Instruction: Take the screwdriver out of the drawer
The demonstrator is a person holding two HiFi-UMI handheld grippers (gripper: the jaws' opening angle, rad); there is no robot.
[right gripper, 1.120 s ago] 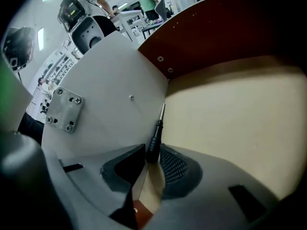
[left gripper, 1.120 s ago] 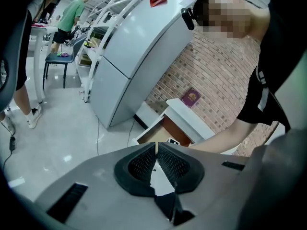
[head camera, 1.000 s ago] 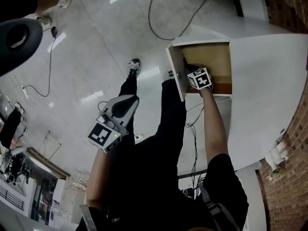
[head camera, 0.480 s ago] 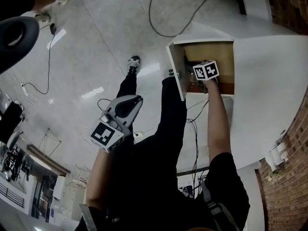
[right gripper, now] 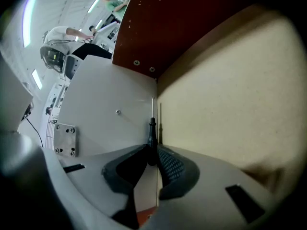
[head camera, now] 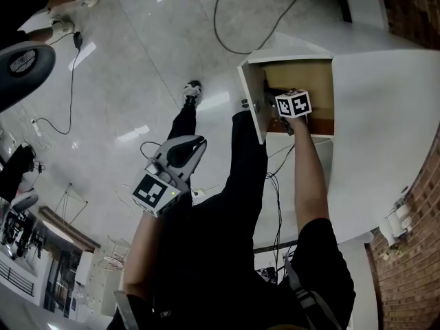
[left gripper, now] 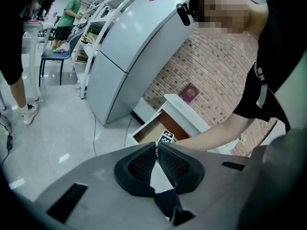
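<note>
The white drawer (head camera: 250, 102) stands pulled open from the white cabinet, its wooden bottom (head camera: 309, 81) bare. My right gripper (head camera: 283, 124) reaches into it at the front, its marker cube on top. In the right gripper view the right gripper (right gripper: 152, 158) is shut on a thin black screwdriver (right gripper: 152, 137), whose metal shaft points up along the corner between the drawer's white front panel (right gripper: 110, 114) and its bottom (right gripper: 230, 104). My left gripper (head camera: 194, 145) hangs low by the person's leg, away from the drawer, its pads (left gripper: 144, 163) pressed together on nothing.
A black cable (head camera: 234, 47) loops over the glossy floor (head camera: 130, 81) behind the cabinet. A brick wall (head camera: 419, 253) runs along the right. Other people stand at the far left (head camera: 41, 5). The white cabinet top (head camera: 385, 115) spreads right of the drawer.
My right gripper has drawn back from deeper in the drawer toward its front edge and risen a little. The left gripper drifted slightly right.
</note>
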